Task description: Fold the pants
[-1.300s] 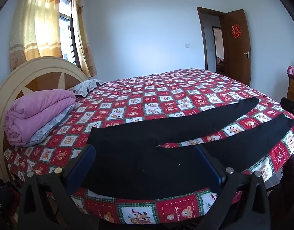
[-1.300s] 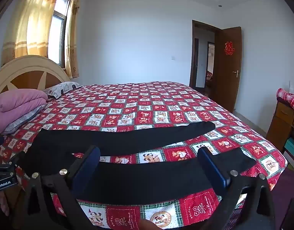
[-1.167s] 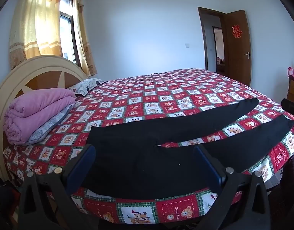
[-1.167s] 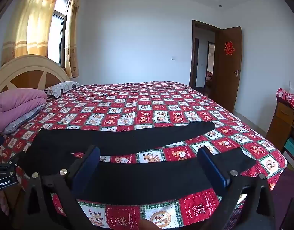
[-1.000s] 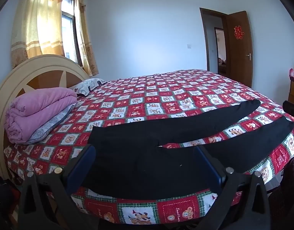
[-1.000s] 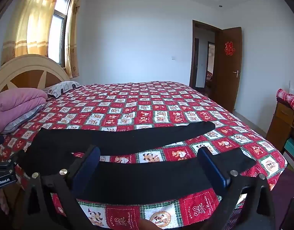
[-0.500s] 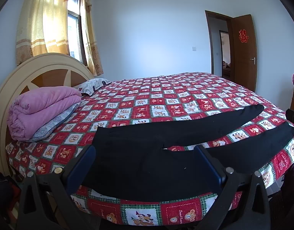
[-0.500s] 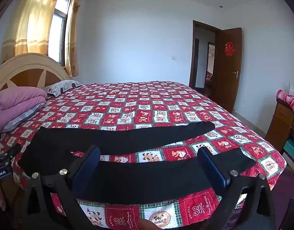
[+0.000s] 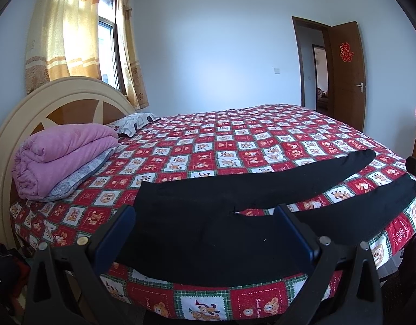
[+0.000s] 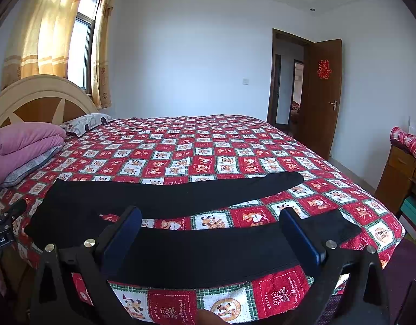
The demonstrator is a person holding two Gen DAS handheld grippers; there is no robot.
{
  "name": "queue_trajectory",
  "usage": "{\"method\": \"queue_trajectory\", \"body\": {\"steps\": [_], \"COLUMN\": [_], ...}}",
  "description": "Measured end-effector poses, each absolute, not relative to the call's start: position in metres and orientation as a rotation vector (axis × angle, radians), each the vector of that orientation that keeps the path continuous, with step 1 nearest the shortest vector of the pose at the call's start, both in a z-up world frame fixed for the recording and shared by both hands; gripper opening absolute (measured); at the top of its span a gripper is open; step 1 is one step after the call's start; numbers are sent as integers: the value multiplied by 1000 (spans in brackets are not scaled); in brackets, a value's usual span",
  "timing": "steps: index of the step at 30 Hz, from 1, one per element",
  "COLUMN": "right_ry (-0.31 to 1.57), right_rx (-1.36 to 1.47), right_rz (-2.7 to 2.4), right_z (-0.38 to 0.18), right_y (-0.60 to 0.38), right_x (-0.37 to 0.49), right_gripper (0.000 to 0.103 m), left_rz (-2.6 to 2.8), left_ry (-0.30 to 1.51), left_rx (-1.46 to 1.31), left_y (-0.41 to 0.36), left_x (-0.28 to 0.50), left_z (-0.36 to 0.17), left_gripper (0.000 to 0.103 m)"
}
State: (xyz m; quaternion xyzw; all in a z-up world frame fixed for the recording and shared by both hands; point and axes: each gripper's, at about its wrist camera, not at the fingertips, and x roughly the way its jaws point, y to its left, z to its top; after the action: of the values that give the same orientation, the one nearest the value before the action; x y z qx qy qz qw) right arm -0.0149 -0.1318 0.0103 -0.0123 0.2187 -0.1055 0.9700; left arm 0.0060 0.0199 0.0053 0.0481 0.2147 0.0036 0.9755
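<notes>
Both sets of jaws stand wide apart, gripping nothing. Black pants [image 9: 208, 216] lie flat on the bed [image 9: 235, 140] just ahead of the left gripper [image 9: 205, 233] and right gripper [image 10: 210, 233].

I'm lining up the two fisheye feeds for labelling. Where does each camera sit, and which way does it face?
Left wrist: on the left gripper, open, facing the waist end of the black pants near the headboard.
Right wrist: on the right gripper, open, over the near pant leg.
Shared: pants, checked bedspread, pink quilt, door.
</notes>
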Motion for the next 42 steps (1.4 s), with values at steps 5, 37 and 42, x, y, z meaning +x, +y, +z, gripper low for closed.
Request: {"method": "queue_trajectory", "body": {"steps": [5,37,42], "right_ry": [442,463,474], "right_rx": [-26,-54,-57], "right_rz": [-213,-220,-225], "right_z": [11,6,3], "right_y": [-132,-126,-127], "right_x": [-15,-12,-10], "right_gripper": [102,102,102], "left_rz": [7,7,5], "left_ry": [433,434,448], "left_rx": [97,102,104], "left_y": [20,18,16], "left_x": [6,4,6], "left_z": [6,5,-1], "left_gripper": [103,103,103]}}
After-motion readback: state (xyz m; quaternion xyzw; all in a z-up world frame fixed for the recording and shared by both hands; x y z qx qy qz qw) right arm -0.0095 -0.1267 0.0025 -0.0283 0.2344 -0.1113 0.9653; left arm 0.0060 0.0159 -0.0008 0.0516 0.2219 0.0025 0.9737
